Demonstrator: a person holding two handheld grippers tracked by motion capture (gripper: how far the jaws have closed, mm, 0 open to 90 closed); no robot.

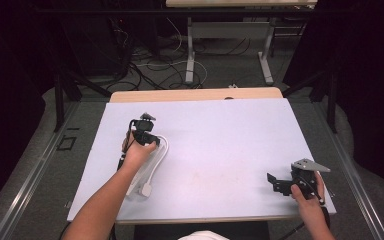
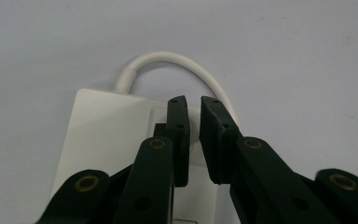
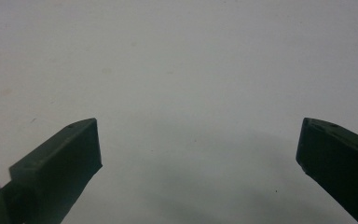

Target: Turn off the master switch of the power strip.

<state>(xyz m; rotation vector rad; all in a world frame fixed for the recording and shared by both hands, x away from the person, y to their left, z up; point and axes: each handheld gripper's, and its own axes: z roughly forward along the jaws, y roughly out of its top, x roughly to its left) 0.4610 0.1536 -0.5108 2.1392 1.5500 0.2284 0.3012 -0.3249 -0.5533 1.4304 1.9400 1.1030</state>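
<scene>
Low on the left half of the desk [image 1: 215, 145] lies a white adapter [image 2: 107, 135] with a white cord [image 2: 177, 60] that loops out from one end and curves back. In the high view the cord [image 1: 161, 152] bends beside the person's left hand [image 1: 137, 152] and a white plug [image 1: 146, 190] lies nearer the desk's front edge. The left tool [image 2: 193, 105] sits right over the flat white body, its jaws drawn close with only a narrow gap between them; whether they pinch anything I cannot tell. The right tool [image 3: 198, 140] is well apart, near the desk's front right corner in the right hand [image 1: 307, 200], jaws spread wide over bare surface.
</scene>
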